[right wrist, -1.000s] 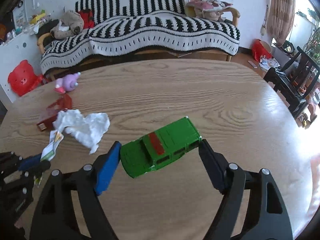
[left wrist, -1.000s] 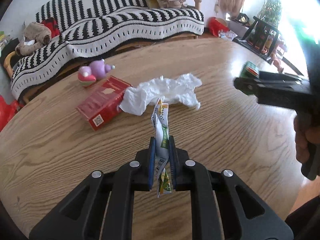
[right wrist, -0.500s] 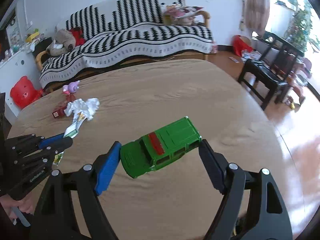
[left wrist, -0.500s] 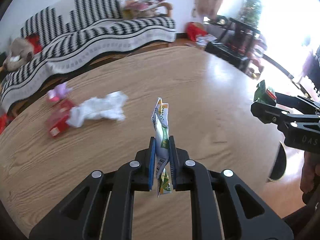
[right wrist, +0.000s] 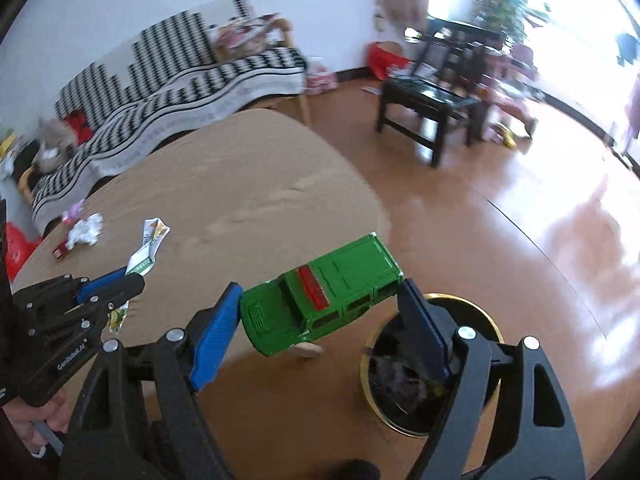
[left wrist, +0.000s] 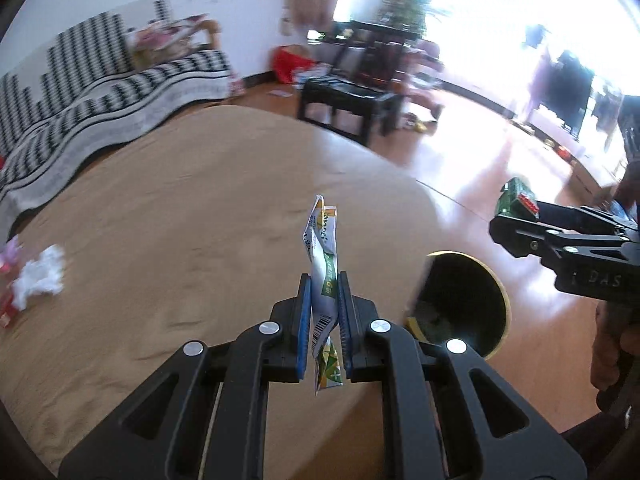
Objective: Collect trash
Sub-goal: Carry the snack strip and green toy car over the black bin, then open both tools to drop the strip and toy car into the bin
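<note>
My left gripper [left wrist: 323, 316] is shut on a crumpled green and white wrapper [left wrist: 322, 248], held upright above the right end of the wooden table [left wrist: 180, 208]. The left gripper and the wrapper [right wrist: 149, 248] also show in the right wrist view. My right gripper [right wrist: 320, 324] is shut on a green toy car [right wrist: 320, 300], held past the table edge, above and left of a black, gold-rimmed trash bin [right wrist: 400, 384] on the floor. The bin [left wrist: 460, 304] lies right of the left gripper. A crumpled white tissue [left wrist: 38, 276] and a red box [left wrist: 6, 312] lie far left on the table.
A striped sofa [left wrist: 100, 84] stands behind the table. A dark low table [left wrist: 348, 100] and chairs stand on the shiny wood floor [right wrist: 520, 220] at the right. A pink toy [right wrist: 74, 212] sits by the tissue.
Both grippers have swung right, off the table's middle toward its right edge. The bin has come into view. The tissue and red box have slid to the far left.
</note>
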### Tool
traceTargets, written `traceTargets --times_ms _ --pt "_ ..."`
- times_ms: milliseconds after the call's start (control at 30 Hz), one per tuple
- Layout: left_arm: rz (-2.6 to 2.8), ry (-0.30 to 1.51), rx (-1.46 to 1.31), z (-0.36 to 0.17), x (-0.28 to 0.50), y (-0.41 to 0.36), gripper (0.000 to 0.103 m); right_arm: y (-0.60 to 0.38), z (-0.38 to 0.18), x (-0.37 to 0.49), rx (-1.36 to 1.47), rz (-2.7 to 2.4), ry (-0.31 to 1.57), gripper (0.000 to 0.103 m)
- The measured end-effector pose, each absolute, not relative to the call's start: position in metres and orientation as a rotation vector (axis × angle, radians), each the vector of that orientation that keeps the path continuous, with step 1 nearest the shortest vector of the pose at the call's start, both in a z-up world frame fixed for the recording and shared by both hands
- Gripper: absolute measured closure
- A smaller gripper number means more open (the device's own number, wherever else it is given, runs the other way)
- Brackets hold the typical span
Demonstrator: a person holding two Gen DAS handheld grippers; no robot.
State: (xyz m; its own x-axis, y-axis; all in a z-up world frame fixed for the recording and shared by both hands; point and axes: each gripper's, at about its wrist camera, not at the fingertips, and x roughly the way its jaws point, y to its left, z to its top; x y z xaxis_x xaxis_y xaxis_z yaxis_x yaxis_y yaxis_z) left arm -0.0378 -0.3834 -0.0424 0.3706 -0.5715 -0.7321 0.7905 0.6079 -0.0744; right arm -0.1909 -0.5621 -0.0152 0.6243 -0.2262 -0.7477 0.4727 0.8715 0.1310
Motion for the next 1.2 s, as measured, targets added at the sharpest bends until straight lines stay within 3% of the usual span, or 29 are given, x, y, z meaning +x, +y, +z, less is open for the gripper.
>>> traceTargets --times_ms 500,1200 --pt "-1.145 0.913 0.382 -0.102 -0.112 -0.501 0.091 -0.662 -0.062 -0.296 0.532 -0.573 0.838 0.026" --pt "-1.189 0.957 0.392 -0.124 -0.126 -0.54 0.091 -0.675 -0.073 -0.299 0.571 -0.603 0.851 0.026"
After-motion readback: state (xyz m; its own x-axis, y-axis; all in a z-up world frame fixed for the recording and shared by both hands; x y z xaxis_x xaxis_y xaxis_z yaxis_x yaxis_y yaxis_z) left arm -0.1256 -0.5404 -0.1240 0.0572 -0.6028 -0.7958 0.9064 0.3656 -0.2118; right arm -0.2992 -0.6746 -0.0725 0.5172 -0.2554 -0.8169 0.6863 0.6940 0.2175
